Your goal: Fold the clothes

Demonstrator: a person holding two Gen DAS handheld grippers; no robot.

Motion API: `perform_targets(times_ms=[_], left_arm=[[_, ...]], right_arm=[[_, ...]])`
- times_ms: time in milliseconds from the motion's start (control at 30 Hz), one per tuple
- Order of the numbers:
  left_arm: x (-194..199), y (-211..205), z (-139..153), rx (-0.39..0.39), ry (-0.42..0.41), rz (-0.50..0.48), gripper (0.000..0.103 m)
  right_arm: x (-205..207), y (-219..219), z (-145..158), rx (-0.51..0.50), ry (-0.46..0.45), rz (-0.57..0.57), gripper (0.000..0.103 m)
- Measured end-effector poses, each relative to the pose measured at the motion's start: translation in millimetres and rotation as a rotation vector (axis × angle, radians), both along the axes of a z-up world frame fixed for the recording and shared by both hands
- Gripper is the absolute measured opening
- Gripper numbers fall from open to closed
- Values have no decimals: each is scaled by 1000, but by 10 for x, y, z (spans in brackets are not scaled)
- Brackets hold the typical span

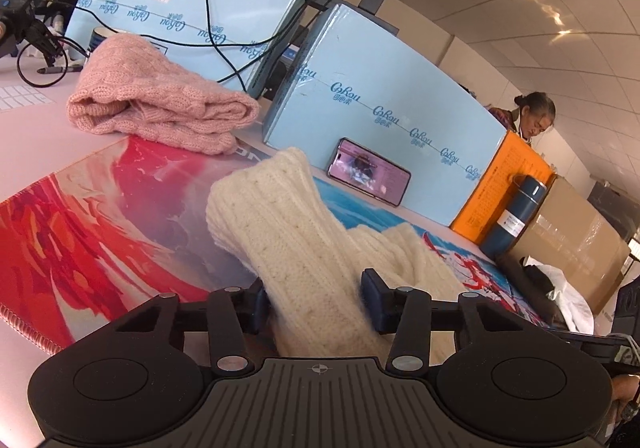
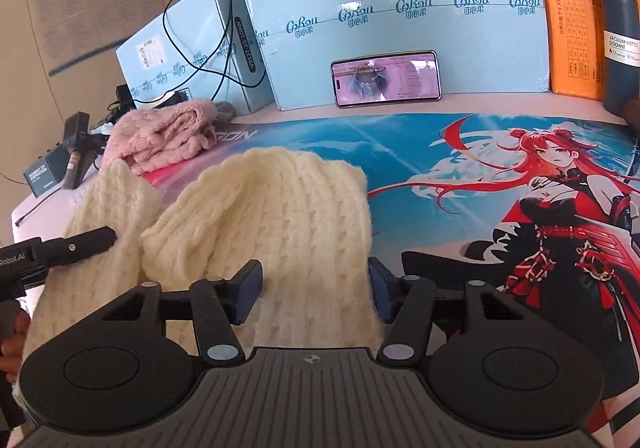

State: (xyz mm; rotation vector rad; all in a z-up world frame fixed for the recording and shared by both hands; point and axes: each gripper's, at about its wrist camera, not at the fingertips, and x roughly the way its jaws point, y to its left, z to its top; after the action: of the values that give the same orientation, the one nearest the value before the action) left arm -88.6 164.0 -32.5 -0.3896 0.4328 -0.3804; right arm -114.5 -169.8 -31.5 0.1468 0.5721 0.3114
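A cream knitted sweater lies crumpled on a printed desk mat. In the left wrist view one of its sleeves rises off the mat and runs between the pads of my left gripper, which is shut on it. One left finger shows at the left of the right wrist view, resting on that sleeve. My right gripper stands over the sweater's near right edge. Cloth lies between and under its pads, whose faces stay bare, so it is open.
A folded pink sweater sits at the mat's far left. Light-blue boxes wall the back, with a phone propped against one. A dark-blue bottle, an orange box and a cardboard box stand right. A person stands behind.
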Motion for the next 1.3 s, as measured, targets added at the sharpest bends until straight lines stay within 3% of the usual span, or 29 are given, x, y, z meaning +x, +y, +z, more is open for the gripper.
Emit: perform_targets(times_ms=[100, 167, 300, 400, 500, 600, 667, 767, 867, 900, 1000, 1067, 1167, 1300], left_arm=[[-19, -48, 71, 17, -42, -3, 32], [2, -92, 129, 18, -71, -23, 31], [129, -217, 239, -4, -131, -124, 31], [323, -384, 320, 9, -126, -188, 32], [552, -593, 320, 59, -39, -229, 37], [632, -820, 281, 219, 8, -191, 58], [581, -889, 293, 295, -15, -125, 72], [344, -834, 393, 253, -63, -116, 79], [-1, -894, 473, 212, -148, -254, 94], [-89, -977, 473, 234, -157, -309, 98], [-246, -1293, 419, 351, -121, -443, 100], [-197, -1446, 323, 447, -91, -443, 100], [-82, -1453, 274, 448, -34, -395, 100], [-112, -1439, 200, 493, -49, -377, 99]], right_arm=[[-62, -50, 33, 16, -18, -28, 18], [-99, -153, 67, 71, -35, -41, 15], [-264, -255, 224, 83, -142, -103, 12], [-370, -379, 304, 85, -197, -184, 12], [-419, -574, 271, 118, -173, -263, 12], [-441, -678, 172, 130, -130, -308, 12], [-460, -694, 108, 122, -112, -321, 12], [-471, -697, 21, 120, -103, -324, 12], [-443, -707, -19, 131, -89, -324, 12], [-430, -720, -29, 139, -80, -322, 12], [-400, -781, -60, 178, -44, -323, 14], [-388, -814, -74, 201, -25, -327, 15], [-388, -823, -71, 213, -11, -324, 21], [-346, -761, -38, 193, -8, -296, 39]])
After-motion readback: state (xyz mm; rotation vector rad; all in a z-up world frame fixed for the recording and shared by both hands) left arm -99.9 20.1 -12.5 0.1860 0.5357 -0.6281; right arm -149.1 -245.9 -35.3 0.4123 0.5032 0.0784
